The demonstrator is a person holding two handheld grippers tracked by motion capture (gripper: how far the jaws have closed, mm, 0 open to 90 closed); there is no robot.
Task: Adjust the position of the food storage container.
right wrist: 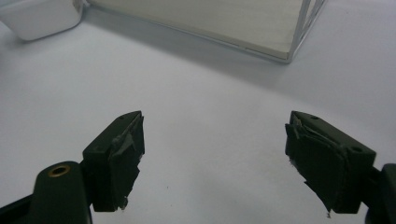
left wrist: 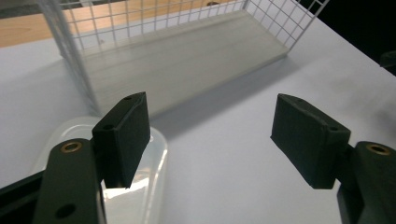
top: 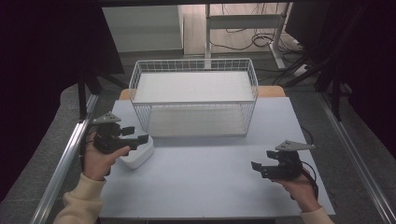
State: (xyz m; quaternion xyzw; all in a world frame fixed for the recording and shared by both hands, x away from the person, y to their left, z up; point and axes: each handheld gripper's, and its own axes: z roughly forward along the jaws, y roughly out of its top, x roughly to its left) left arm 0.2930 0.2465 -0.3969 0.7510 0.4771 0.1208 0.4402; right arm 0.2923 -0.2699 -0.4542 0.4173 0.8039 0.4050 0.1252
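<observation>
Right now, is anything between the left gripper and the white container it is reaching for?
Nothing visible. The left gripper hangs open right over the white container, one jaw above its lid in the left gripper view, with no object between them. The wire rack stands behind, apart.

a white wire rack (top: 194,95) stands on the pale table (top: 210,182).

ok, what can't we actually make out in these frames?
- White container: high view, left gripper covers its near-left part; whether a jaw touches it is unclear.
- Same container: left gripper view, one jaw and the bottom edge cut it off.
- Wire rack: right gripper view, top edge crops it.
</observation>
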